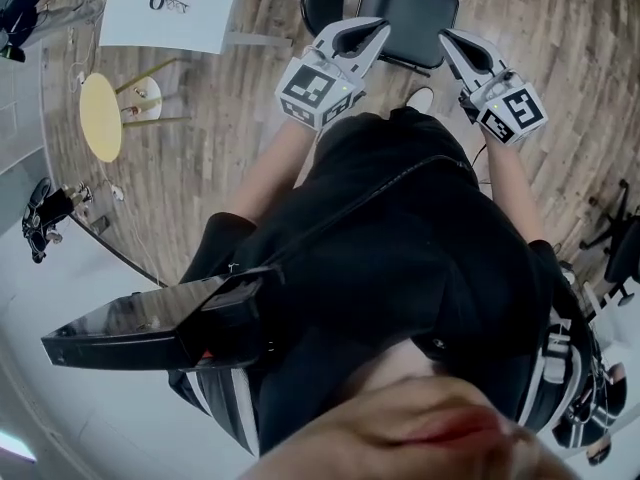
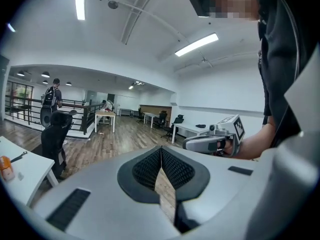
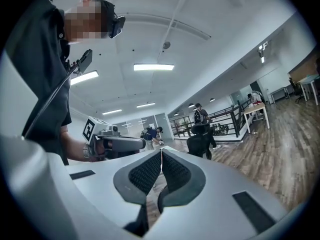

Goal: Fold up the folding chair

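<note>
Black cloth of the person's shirt point(image 1: 400, 228) fills the near part of the head view. Just beyond it, both hands hold the grippers out in front, side by side and apart from each other. The left gripper point(image 1: 378, 30) has its jaws pressed together with nothing between them. The right gripper point(image 1: 447, 38) is the same: its pads lie flat on each other and it is empty.

Both tips point toward the folding chair point(image 1: 408, 6), which stands on the wooden floor point(image 1: 250, 138) right in front of the person. Its black seat lies flat, so the chair is not yet folded. Whether the tips touch the seat edge I cannot tell from above.

I judge the chair to be stiff and rather heavy for two small grippers. Its seat looks smooth and may slip. A good place to hold is probably the front edge of the seat, one gripper toward each side, so that the seat can swing up on its hinge. The jaws must open first.

Farther away stand a yellow stool point(image 1: 100, 116) and a white table point(image 1: 165, 23).
</note>
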Demonstrator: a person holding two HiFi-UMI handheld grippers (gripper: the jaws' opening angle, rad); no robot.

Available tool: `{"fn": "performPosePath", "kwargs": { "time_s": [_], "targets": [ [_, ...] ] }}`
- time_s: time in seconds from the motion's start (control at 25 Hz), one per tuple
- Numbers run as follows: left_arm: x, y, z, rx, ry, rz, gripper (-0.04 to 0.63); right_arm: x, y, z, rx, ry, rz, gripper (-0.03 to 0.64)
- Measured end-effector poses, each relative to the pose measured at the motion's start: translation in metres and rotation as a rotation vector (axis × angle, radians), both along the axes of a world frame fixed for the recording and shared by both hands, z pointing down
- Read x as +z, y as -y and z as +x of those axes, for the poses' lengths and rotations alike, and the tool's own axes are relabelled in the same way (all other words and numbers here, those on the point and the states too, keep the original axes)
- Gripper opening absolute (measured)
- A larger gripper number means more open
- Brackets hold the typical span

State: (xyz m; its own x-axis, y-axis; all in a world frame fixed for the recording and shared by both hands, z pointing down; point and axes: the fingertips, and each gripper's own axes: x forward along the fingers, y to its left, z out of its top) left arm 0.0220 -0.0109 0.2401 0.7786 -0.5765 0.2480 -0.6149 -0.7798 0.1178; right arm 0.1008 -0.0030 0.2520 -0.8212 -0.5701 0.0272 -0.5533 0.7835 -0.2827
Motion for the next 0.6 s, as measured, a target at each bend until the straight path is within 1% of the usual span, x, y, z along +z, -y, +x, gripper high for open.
{"fn": "performPosePath", "kwargs": {
  "time_s": [0.16, 0.36, 0.6],
  "targets": [
    [-0.004, 0.005, -0.006, -0.028, 0.014, 0.010, 0.005, 0.006, -0.002, 0.008, 0.001, -0.003, -0.008, 0.011],
    [0.000, 0.020, -0.004, -0.046, 0.028, 0.001, 0.005, 0.015, 0.010, 0.016, 0.009, -0.007, -0.030, 0.011],
    [0.012, 0.036, -0.008, -0.009, 0.023, -0.041, 0.005, 0.037, 0.027, 0.004, 0.029, -0.034, -0.081, 0.011]
  ]
}}
